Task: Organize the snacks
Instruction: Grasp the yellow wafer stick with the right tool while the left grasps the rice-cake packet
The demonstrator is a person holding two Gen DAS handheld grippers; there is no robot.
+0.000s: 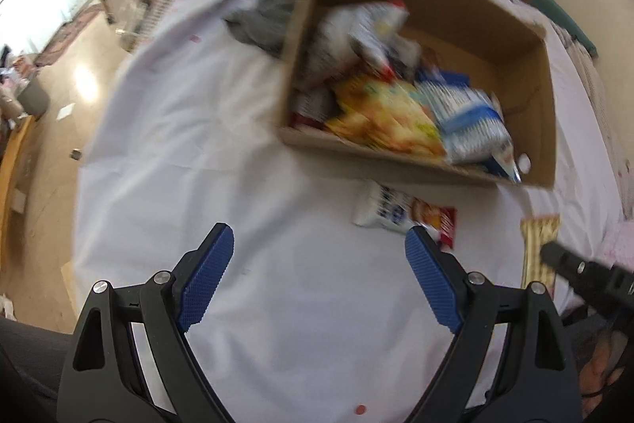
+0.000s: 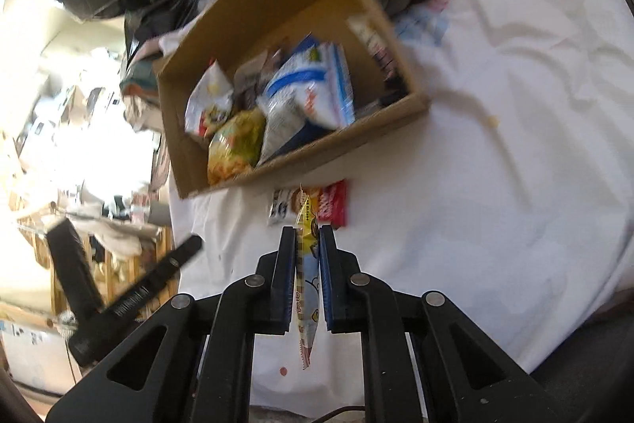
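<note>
Your right gripper [image 2: 308, 236] clamps a thin yellow snack packet [image 2: 307, 278] edge-on above the white bedsheet [image 2: 495, 224]. Your left gripper [image 1: 319, 240] hangs spread wide, holding nothing. The brown cardboard box [image 2: 301, 161] of snack bags sits ahead, a red-and-white wrapped snack [image 2: 313, 207] just beside it.

A cardboard box [image 1: 527, 113] stood on the sheet [image 1: 237, 145] at twelve to one o'clock of the left wrist view. Inside it, snack bags [image 1: 416, 106] lay piled toward the near wall. A crumpled cloth [image 1: 269, 14] lay against the box's outer side at eleven o'clock. A flat packet [image 1: 400, 213] lay on the sheet just before the box's near wall. In the right wrist view, a slim packet [image 2: 307, 264] stood on edge between the right gripper [image 2: 307, 236] fingers at six o'clock, the flat packet just beyond.
</note>
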